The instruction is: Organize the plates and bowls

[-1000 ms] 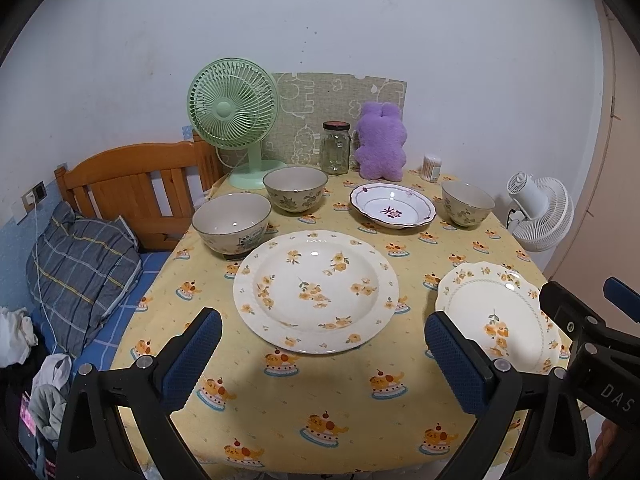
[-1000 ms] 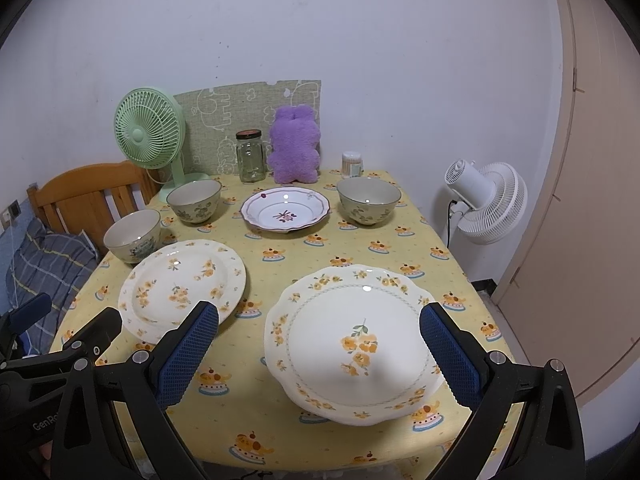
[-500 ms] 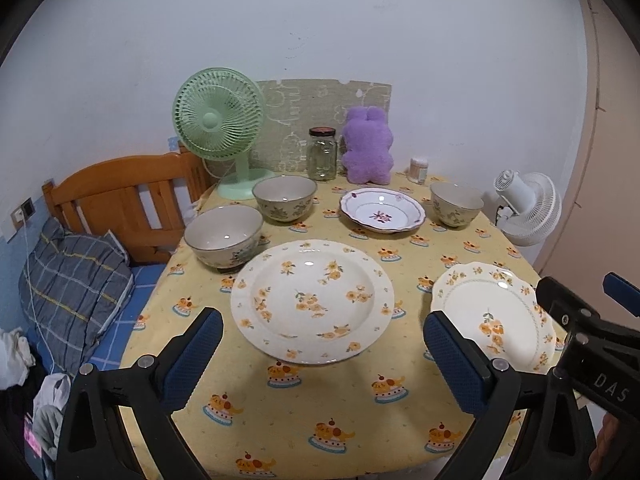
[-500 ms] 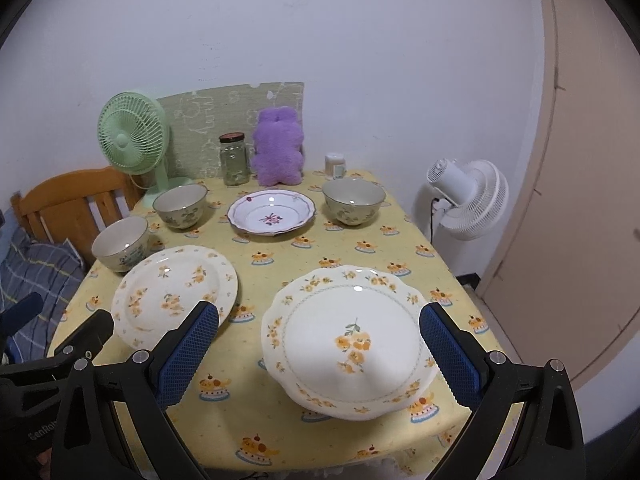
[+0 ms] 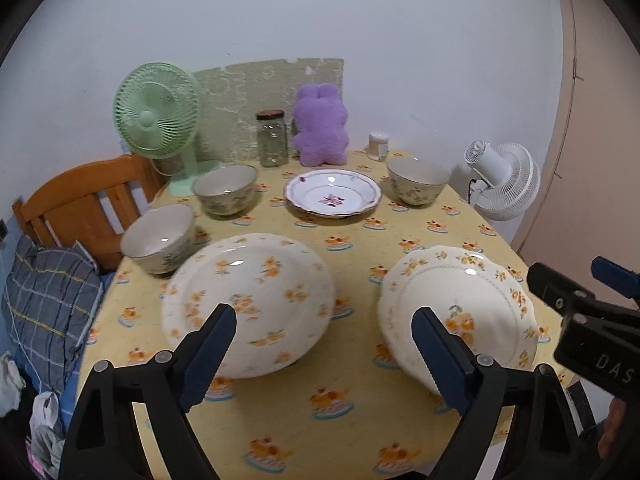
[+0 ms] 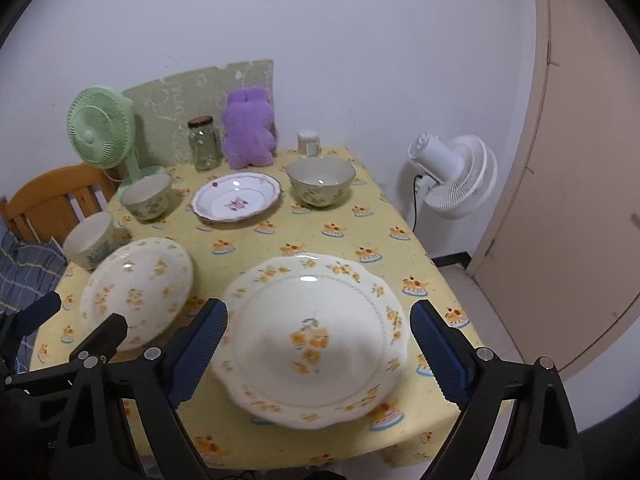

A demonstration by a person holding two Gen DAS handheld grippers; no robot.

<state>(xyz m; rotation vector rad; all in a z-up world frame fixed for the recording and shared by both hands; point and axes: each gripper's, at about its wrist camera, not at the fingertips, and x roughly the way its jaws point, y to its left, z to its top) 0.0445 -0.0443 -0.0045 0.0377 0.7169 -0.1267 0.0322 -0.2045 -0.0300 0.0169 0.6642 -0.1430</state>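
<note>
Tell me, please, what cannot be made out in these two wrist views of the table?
- Left view: the near rim of the left plate is hidden behind a finger of the left gripper; its flowers are blurred.
- Right view: the scalloped plate is blurred along its near edge.
- Both views: the small pot's contents are too small to tell.
- Left view: the right gripper is cut off by the frame edge.
</note>
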